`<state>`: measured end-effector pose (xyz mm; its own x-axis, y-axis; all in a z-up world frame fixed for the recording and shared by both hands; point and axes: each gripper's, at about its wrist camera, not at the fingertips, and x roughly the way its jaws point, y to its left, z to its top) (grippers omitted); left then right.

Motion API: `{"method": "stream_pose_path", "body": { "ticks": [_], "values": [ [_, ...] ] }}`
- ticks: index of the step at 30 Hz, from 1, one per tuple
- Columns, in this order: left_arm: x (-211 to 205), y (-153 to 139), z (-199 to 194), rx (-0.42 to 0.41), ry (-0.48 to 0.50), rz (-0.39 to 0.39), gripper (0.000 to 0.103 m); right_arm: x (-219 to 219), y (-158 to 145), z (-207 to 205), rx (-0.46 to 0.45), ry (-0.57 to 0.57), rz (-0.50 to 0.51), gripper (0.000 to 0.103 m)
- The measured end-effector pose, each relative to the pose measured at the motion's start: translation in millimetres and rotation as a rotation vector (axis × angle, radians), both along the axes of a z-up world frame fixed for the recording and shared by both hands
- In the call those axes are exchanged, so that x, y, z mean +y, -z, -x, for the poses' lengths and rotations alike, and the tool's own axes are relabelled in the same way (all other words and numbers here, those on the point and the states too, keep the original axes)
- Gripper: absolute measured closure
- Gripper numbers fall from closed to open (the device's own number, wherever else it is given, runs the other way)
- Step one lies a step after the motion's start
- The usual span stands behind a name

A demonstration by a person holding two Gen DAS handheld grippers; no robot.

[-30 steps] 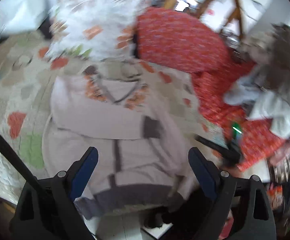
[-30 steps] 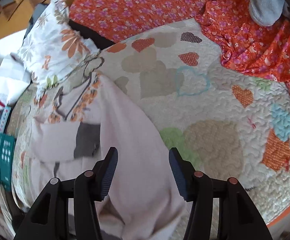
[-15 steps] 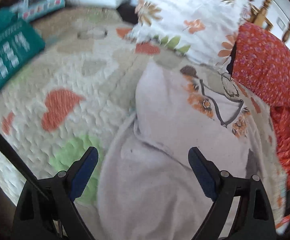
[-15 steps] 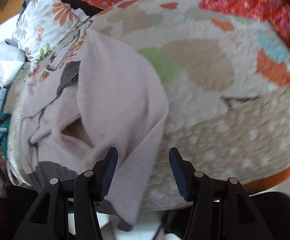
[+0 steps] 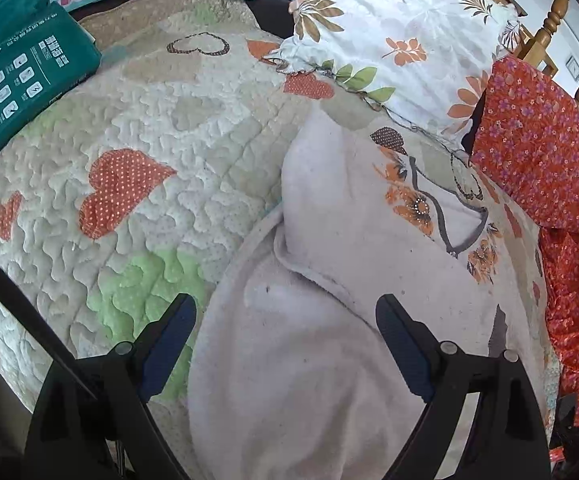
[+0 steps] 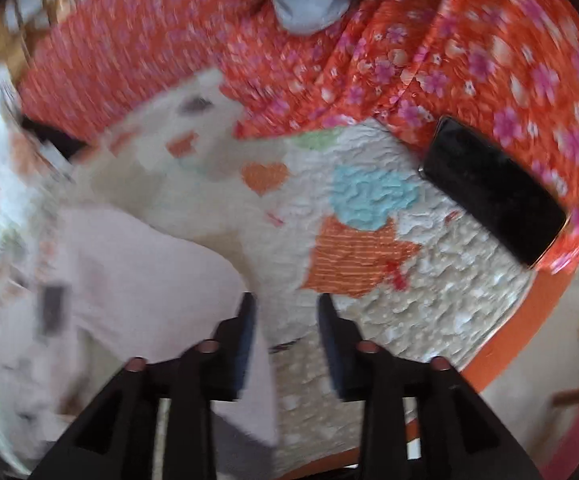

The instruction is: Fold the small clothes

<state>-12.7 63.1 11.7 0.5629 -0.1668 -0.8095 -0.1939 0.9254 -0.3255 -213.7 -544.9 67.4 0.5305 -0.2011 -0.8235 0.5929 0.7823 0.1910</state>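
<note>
A heart-patterned quilt [image 5: 161,128] covers the bed. On it lies the pale pink garment [image 5: 329,320], orange flowers at its grey-trimmed neckline, partly folded. The teal box [image 5: 21,80] at far left carries print too small to read. A black phone [image 6: 493,188] lies right. The left gripper [image 5: 285,328] gapes wide above the garment, holding nothing. The right gripper [image 6: 285,328] is closing at the garment's edge, nothing pinched.

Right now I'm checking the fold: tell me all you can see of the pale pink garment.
The pale pink garment looks like soft fleece, with grey trim at the neckline, orange flower decoration around it and a dark grey patch on one side. It lies on the heart-patterned quilt, partly folded, one side flap laid over the body. Its top reaches the floral pillow. Neither gripper grips it.
</note>
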Motion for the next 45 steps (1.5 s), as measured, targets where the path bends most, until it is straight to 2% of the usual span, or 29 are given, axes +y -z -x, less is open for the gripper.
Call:
{"method": "stream_pose_path", "body": {
  "ticks": [1,2,6,9,11,13,17,18,19,20,21,25,31,34,38,42,45],
  "values": [
    [-0.7,0.1,0.3,0.001,0.003,0.000,0.013,1.9,-2.6,7.0,-0.025,-0.007,-0.022,0.046],
    [-1.4,0.2,0.4,0.003,0.006,0.002,0.013,5.6,-2.6,12.5,-0.025,-0.017,-0.033,0.045],
    [-3.6,-0.2,2.5,0.005,0.016,0.014,0.013,29.4,15.8,16.7,0.067,-0.074,-0.099,0.044],
    [-2.6,0.0,4.4,0.007,0.018,0.026,0.013,57.2,38.0,20.8,0.141,-0.169,-0.150,0.044],
    [-2.2,0.1,5.0,0.010,0.013,0.029,0.013,80.6,47.5,22.3,0.186,-0.232,-0.112,0.044],
    [-1.3,0.7,5.3,0.014,0.011,0.040,0.013,105.0,57.0,21.2,0.215,-0.304,-0.035,0.040],
    [-0.4,-0.2,7.1,0.014,0.009,0.059,0.013,138.0,79.6,11.7,0.296,-0.411,0.101,0.040],
    [0.1,-0.9,7.5,0.011,0.009,0.058,0.013,144.9,86.6,10.3,0.319,-0.431,0.172,0.045],
    [0.4,-2.0,8.5,0.006,0.008,0.055,0.013,149.1,90.6,9.6,0.332,-0.442,0.226,0.068],
    [1.6,-2.4,8.8,0.003,0.005,0.053,0.013,150.8,93.1,10.2,0.333,-0.451,0.265,0.078],
    [2.7,-3.0,9.5,0.000,0.000,0.052,0.013,148.6,91.1,11.8,0.322,-0.443,0.266,0.097],
    [9.2,-2.2,8.2,0.005,-0.021,0.073,0.013,111.3,47.3,26.1,0.189,-0.326,0.199,0.097],
    [15.0,-5.8,5.0,0.002,-0.037,0.116,0.013,19.2,-72.8,40.6,-0.073,-0.068,0.188,0.097],
    [21.0,-14.8,6.1,-0.030,-0.061,0.100,0.013,-1.1,-109.8,30.9,-0.146,-0.024,0.171,0.096],
    [37.9,-36.2,-0.3,-0.080,-0.120,0.032,0.013,21.5,-132.0,-3.3,-0.217,-0.135,0.075,0.096],
    [55.8,-67.3,-9.6,-0.153,-0.163,-0.099,0.013,84.3,-135.1,-63.7,-0.250,-0.324,-0.032,0.096],
    [67.1,-80.1,-10.7,-0.204,-0.186,-0.205,0.012,141.6,-127.7,-114.7,-0.260,-0.453,-0.098,0.096]
  ]
}}
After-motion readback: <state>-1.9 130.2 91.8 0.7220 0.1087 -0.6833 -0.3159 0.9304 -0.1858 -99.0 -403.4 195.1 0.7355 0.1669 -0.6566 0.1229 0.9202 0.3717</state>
